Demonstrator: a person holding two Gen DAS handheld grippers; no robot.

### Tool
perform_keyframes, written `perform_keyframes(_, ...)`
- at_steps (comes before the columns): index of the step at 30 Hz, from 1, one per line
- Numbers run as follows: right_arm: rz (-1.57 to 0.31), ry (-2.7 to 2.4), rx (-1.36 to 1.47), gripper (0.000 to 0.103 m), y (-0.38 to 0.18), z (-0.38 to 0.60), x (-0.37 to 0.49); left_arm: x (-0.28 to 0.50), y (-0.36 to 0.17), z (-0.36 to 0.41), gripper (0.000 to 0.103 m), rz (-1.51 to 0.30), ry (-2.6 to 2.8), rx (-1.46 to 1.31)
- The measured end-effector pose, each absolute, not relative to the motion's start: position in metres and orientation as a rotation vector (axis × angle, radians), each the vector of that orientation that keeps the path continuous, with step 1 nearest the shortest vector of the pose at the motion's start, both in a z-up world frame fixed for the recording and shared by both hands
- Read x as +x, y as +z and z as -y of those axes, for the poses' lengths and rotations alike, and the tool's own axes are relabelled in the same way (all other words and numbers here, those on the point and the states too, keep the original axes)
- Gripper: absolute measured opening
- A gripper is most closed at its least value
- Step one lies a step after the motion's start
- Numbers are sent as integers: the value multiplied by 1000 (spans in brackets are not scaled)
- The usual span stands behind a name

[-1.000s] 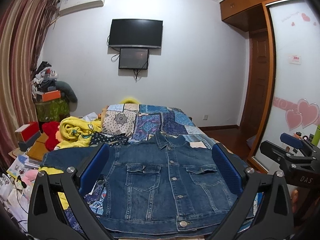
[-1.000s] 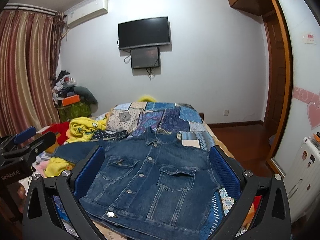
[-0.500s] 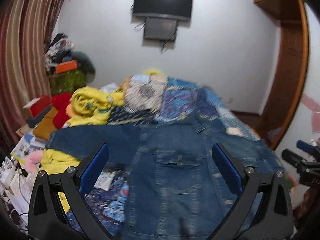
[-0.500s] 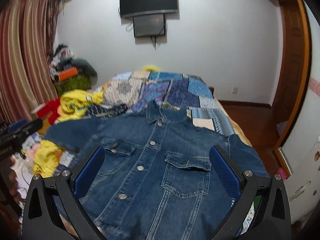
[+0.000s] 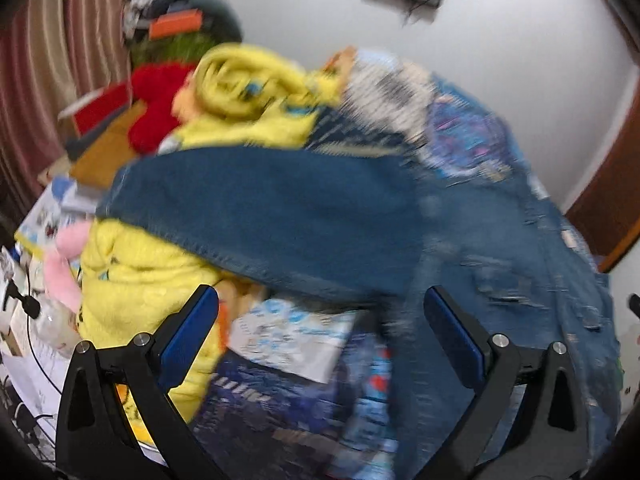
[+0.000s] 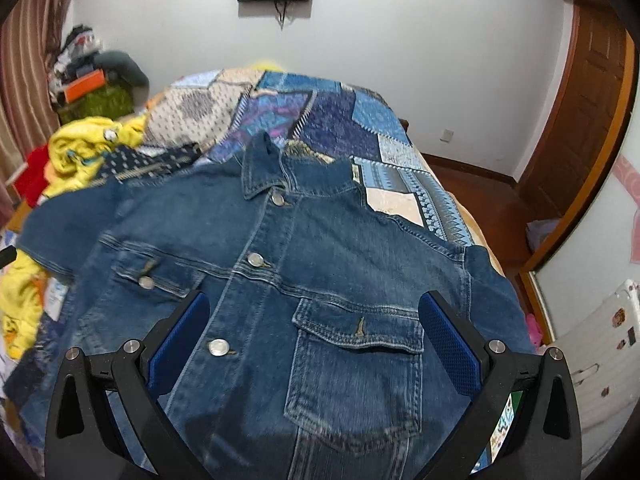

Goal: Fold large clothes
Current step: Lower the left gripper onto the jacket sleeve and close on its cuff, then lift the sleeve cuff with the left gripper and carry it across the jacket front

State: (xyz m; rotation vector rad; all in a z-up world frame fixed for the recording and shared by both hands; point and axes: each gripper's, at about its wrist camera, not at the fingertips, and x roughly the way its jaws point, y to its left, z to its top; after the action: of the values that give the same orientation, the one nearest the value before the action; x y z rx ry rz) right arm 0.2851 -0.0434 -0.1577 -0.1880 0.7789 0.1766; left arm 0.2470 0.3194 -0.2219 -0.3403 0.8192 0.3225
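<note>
A blue denim jacket (image 6: 304, 280) lies front up and buttoned on the patchwork bed cover, collar toward the far wall. My right gripper (image 6: 314, 330) is open and empty, just above the jacket's chest by the right pocket. In the blurred left wrist view the jacket's left sleeve (image 5: 260, 208) stretches out to the left over a yellow garment. My left gripper (image 5: 320, 328) is open and empty, just in front of the sleeve's lower edge.
A patchwork bed cover (image 6: 320, 120) lies under the jacket. Yellow clothes (image 5: 248, 88) and a red item (image 5: 156, 108) are heaped at the bed's left. Paper and clutter (image 5: 288, 336) lie under the sleeve. A wooden door (image 6: 580, 120) stands at the right.
Both grippers have dropped toward the bed. The left one has swung left to the jacket's sleeve. The right one has come closer over the jacket's chest.
</note>
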Motion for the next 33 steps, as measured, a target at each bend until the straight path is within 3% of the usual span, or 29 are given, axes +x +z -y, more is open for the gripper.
perform_keyframes(4,-820,155,-220,103,-171,38,295,264,-261,-357,101,-893,306,-456)
perform_keyframes(13,-882,140,-294,103,-187,27,301,285,-310,-405,68,-907,190,-838)
perform_keyframes(16,-892,146,-288,103,-187,27,302,295,-311,-408,53,-903,194,-844)
perform_keyframes(21,-907,161,-277,103,-187,25,301,306,-293,-394,19,-940,280,-643)
perform_keyframes(24,-902,177,-271,103,-184,25,298,305,-268,-383,14,-904,323,-525)
perform_keyframes(33,-895,210,-226,103,-175,33,288,331,-181,-326,12,-758,342,-224)
